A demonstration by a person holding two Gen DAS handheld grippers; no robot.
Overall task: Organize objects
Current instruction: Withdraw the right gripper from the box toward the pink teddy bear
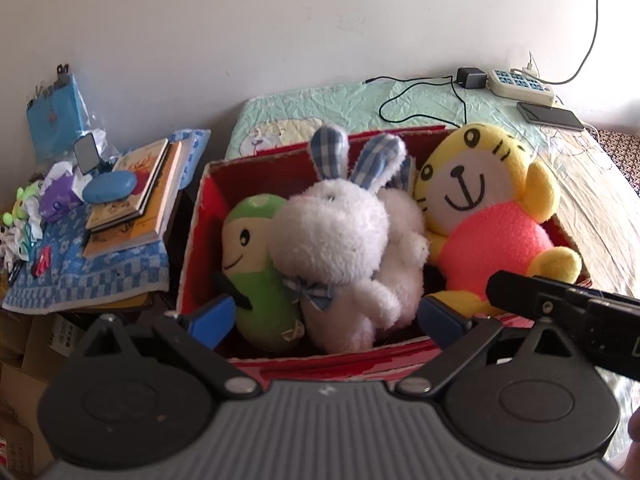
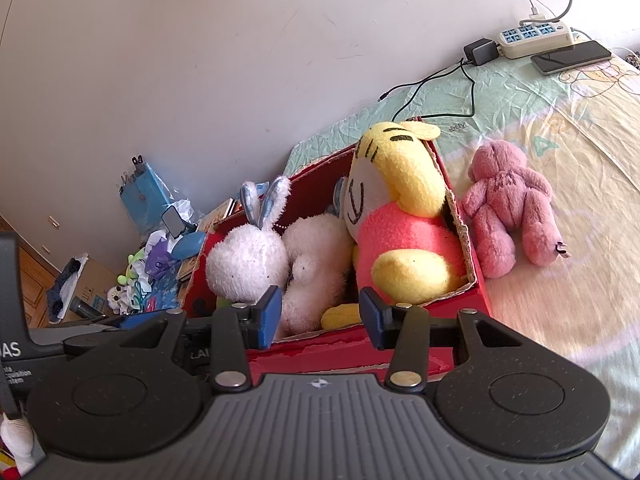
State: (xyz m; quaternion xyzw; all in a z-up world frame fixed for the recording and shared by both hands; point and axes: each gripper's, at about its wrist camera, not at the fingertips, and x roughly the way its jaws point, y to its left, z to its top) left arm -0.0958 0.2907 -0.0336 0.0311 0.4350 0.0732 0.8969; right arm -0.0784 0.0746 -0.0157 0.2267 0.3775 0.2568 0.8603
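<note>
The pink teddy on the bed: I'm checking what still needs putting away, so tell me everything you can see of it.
The pink teddy is a fuzzy plush bear, dusty pink all over, lying flat on the pale printed bedsheet with arms and legs spread. It lies outside the red box, just beside its torn cardboard wall. Neither claw touches it. Only the right wrist view shows it.

Both views are lit by bright daylight; the bedsheet (image 2: 560, 320) is washed out at lower right. Edges are bent by fisheye distortion, corners vignetted; focus is slightly soft.
</note>
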